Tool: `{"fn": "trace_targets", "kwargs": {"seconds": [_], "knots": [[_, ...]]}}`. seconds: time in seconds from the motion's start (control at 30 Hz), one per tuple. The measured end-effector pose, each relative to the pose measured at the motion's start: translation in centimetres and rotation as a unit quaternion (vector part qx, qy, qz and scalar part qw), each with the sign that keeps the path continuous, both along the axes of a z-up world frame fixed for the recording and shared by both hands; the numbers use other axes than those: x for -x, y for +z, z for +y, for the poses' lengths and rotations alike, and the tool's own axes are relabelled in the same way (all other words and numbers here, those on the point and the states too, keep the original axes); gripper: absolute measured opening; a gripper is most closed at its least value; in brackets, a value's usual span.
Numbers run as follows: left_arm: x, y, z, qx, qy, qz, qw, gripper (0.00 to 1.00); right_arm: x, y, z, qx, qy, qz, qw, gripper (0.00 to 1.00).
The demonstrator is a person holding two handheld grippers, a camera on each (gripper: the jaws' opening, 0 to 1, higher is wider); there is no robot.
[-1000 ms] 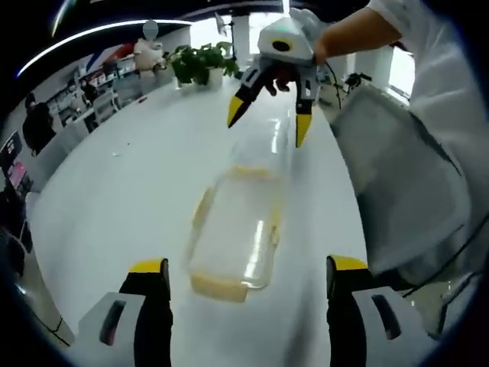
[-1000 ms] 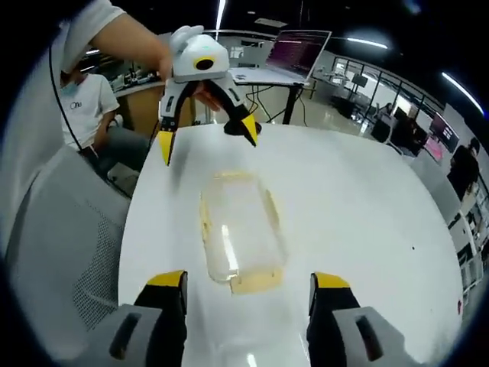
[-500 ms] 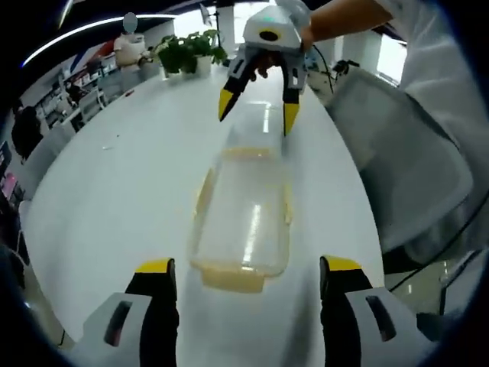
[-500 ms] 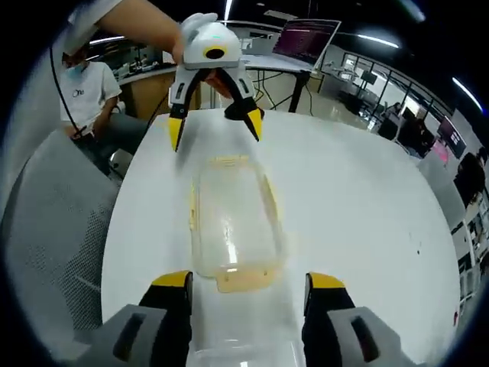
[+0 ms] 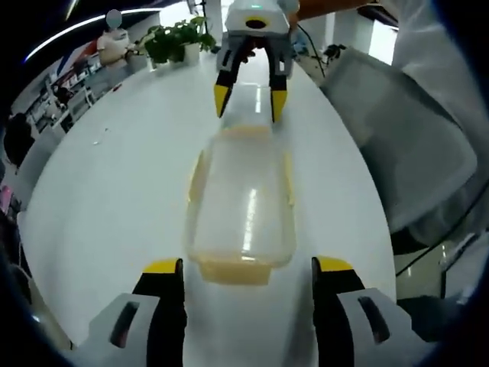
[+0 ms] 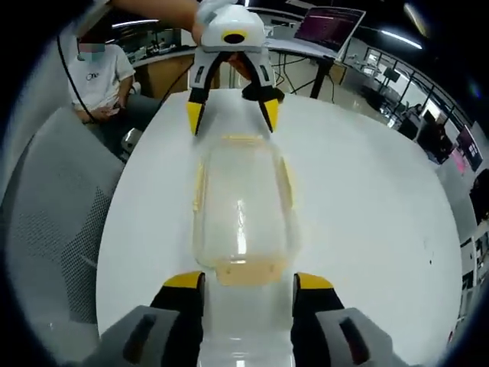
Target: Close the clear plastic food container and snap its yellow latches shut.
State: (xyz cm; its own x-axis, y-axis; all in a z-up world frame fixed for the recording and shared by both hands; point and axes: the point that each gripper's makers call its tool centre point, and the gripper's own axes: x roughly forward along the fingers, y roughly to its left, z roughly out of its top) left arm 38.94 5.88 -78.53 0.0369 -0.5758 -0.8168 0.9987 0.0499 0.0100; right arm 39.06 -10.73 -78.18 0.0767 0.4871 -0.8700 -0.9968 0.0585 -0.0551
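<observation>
A long clear plastic container [image 5: 243, 202] [image 6: 243, 210] lies lengthwise on the white table [image 5: 114, 176], its lid on top. Yellow latches show along its sides [image 5: 194, 174] and at its ends [image 5: 233, 271] [image 6: 244, 270]. My left gripper [image 5: 246, 267] is open, its jaws standing either side of the near end. My right gripper [image 6: 248, 281] is open too and straddles the opposite end. Each one shows at the top of the other's view, the right gripper [image 5: 247, 99] and the left gripper [image 6: 232, 116], held by a hand, jaws spread just beyond the box's end.
A grey mesh chair [image 5: 397, 145] [image 6: 53, 222] stands close along one long table edge. A potted plant [image 5: 172, 42] sits at the far end of the table. Behind the other end are a laptop [image 6: 332, 19] on a desk and a seated person [image 6: 95, 73].
Both grippers have closed in on the container from its two ends, so it looks larger and centred in each view. The jaws now flank the end latches. The container itself has stayed put.
</observation>
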Motion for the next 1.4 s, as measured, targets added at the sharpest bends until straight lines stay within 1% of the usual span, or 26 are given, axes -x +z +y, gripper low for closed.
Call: {"fn": "trace_targets", "kwargs": {"seconds": [0.03,0.13,0.2,0.27,0.33,0.47,0.63,0.67,0.7,0.77,0.9,0.93,0.97,1.03,1.13,1.33,1.4], "knots": [[-0.1,-0.1,0.1,-0.005,-0.002,-0.002,1.0,0.63,0.0,-0.1,0.1,0.002,0.003,0.001,1.0,0.43],[-0.1,-0.2,0.0,-0.004,0.001,0.002,1.0,0.61,0.2,-0.7,0.1,0.012,0.011,0.01,0.9998,0.42],[-0.1,-0.3,0.0,-0.003,-0.001,0.004,1.0,0.59,0.2,-0.9,0.2,0.016,0.019,0.008,0.9997,0.42],[-0.1,-0.3,-0.1,-0.004,-0.008,0.005,0.9999,0.56,0.2,-1.0,0.3,0.017,0.022,0.012,0.9995,0.42],[-0.2,-0.7,0.0,-0.011,-0.012,0.006,0.9998,0.54,0.2,-1.2,0.3,0.02,0.027,0.011,0.9994,0.42],[-0.5,-1.0,-0.1,-0.015,-0.011,0.007,0.9998,0.53,0.1,-1.7,0.0,0.026,0.029,0.014,0.9992,0.41],[-0.6,-1.5,0.0,-0.022,-0.016,0.009,0.9996,0.47,0.0,-2.0,0.0,0.029,0.033,0.015,0.9989,0.4],[-0.5,-1.6,0.0,-0.022,-0.016,0.011,0.9996,0.46,0.0,-2.0,0.1,0.029,0.033,0.016,0.9989,0.4],[-0.7,-1.6,-0.1,-0.018,-0.02,0.005,0.9996,0.46,-0.1,-2.1,0.1,0.029,0.032,0.018,0.9989,0.4],[-0.7,-1.6,-0.1,-0.02,-0.017,0.008,0.9996,0.45,-0.1,-2.3,0.0,0.033,0.032,0.019,0.9988,0.41],[-0.8,-1.6,-0.2,-0.024,-0.021,0.004,0.9995,0.43,0.0,-2.5,0.3,0.034,0.038,0.018,0.9985,0.4],[-0.7,-1.6,-0.2,-0.023,-0.022,0.003,0.9995,0.42,-0.1,-2.5,0.5,0.03,0.039,0.02,0.9986,0.4],[-0.7,-1.6,-0.2,-0.023,-0.022,0.003,0.9995,0.42,-0.1,-2.4,0.3,0.035,0.029,0.027,0.9986,0.4],[-0.6,-1.5,-0.1,-0.021,-0.022,0.001,0.9995,0.42,-0.2,-2.4,0.3,0.031,0.034,0.026,0.9986,0.4],[-0.6,-1.6,-0.1,-0.021,-0.023,-0.001,0.9995,0.41,-0.1,-2.4,0.3,0.031,0.039,0.025,0.9984,0.38],[-0.7,-1.6,-0.2,-0.024,-0.026,0.0,0.9994,0.41,0.1,-2.4,0.3,0.048,0.037,0.025,0.9978,0.37],[-0.7,-1.6,-0.2,-0.02,-0.027,0.0,0.9994,0.41,0.0,-2.5,0.3,0.052,0.035,0.025,0.9977,0.37]]}}
